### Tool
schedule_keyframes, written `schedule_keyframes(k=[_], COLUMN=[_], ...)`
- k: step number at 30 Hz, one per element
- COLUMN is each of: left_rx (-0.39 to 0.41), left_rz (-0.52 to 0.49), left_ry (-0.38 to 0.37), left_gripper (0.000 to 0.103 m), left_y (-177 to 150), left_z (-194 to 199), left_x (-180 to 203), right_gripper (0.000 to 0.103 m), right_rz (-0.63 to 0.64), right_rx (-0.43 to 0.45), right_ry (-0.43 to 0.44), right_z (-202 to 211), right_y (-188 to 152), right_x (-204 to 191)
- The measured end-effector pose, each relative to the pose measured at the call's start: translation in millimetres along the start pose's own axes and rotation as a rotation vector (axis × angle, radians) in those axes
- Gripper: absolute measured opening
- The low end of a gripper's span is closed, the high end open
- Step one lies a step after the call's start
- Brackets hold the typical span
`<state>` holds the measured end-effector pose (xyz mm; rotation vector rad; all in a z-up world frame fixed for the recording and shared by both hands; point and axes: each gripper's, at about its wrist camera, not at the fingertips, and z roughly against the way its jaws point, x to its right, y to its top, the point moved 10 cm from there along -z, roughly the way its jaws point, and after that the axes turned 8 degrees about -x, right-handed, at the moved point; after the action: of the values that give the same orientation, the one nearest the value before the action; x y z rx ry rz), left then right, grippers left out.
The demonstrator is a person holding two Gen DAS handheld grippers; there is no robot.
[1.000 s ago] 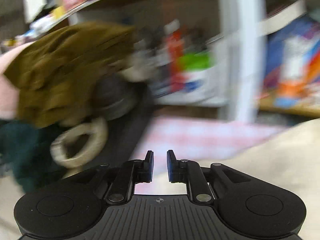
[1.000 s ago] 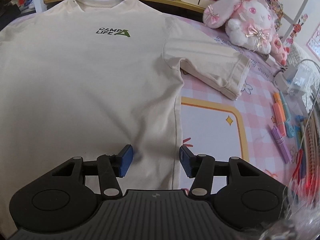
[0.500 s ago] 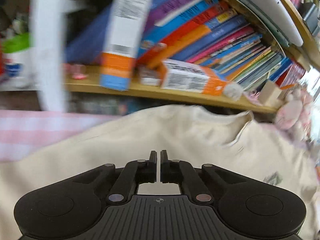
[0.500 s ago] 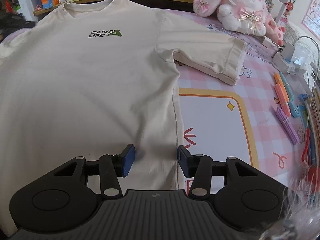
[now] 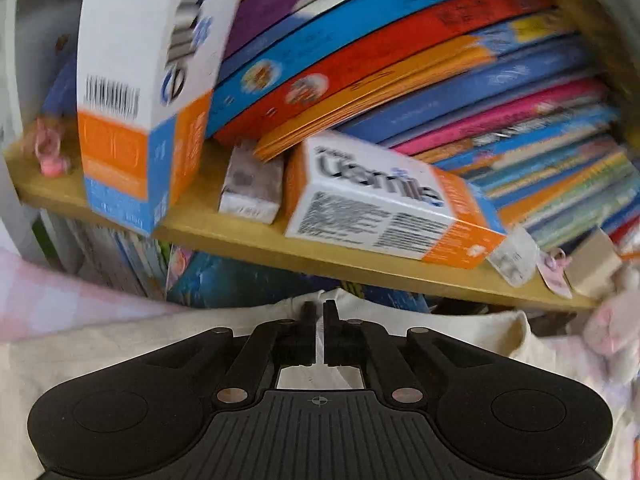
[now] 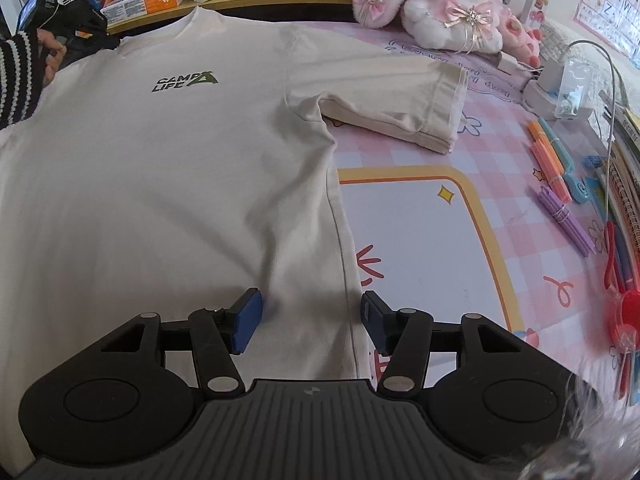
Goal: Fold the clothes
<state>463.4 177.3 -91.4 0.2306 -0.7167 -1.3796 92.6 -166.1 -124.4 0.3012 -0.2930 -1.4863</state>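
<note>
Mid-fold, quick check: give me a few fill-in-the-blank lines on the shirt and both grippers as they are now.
1. The T-shirt lies face up; the green print on its chest reads CAMP ____.
2. The right gripper sits over the shirt's side seam, jaws opening, with ____ pads.
3. The left gripper is ____ at the shirt's collar edge, below the bookshelf.
4. The plush rabbit sits beyond the shirt's spread ____.

Missing words: LIFE; blue; shut; sleeve
</note>
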Motion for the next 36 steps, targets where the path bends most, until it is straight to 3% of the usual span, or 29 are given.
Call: schedule_keyframes(k=[5, 12, 14, 20, 24, 27, 31, 36], left_rx=[0.051, 0.046, 0.039, 0.033, 0.033, 0.036, 0.034, 0.0], left_rz=[-0.164, -0.183, -0.174, -0.191, -0.152, -0.121, -0.078, -0.057], left_ry=[-0.039, -0.107, -0.086, 0.062, 0.167, 0.247, 0.344, 0.415], left_gripper=[0.007, 0.007, 0.007, 0.026, 0.036, 0.052, 0.063, 0.065], left_y=[-22.2, -96.3, -121.9, -207.9, -267.5, -308.5, -354.1, -395.9], left_z=[36.3, 106.9, 130.1, 207.1, 254.9, 284.7, 312.0, 325.1], left_x=[14.2, -2.3, -12.3, -33.1, -45.4, -51.2, -55.7, -57.3], right_gripper=[0.052, 0.052, 0.053, 0.053, 0.053, 0.053, 0.053, 0.053], right_rz=[0.001, 0.009, 0.014, -0.002, 0.014, 0.026, 0.015, 0.001], right_rx=[0.004, 0.018, 0.028, 0.051, 0.085, 0.115, 0.143, 0.121], right_ry=[-0.002, -0.004, -0.005, 0.031, 0.085, 0.122, 0.153, 0.178], right_z=[-0.3, 0.4, 0.7, 3.0, 14.3, 30.0, 48.9, 58.6], right_y=[-0.3, -0.8, -1.1, -3.7, -10.1, -18.7, -39.3, -74.3], right_x=[-0.4, -1.1, -1.5, 1.5, 3.3, 8.9, 29.0, 54.7])
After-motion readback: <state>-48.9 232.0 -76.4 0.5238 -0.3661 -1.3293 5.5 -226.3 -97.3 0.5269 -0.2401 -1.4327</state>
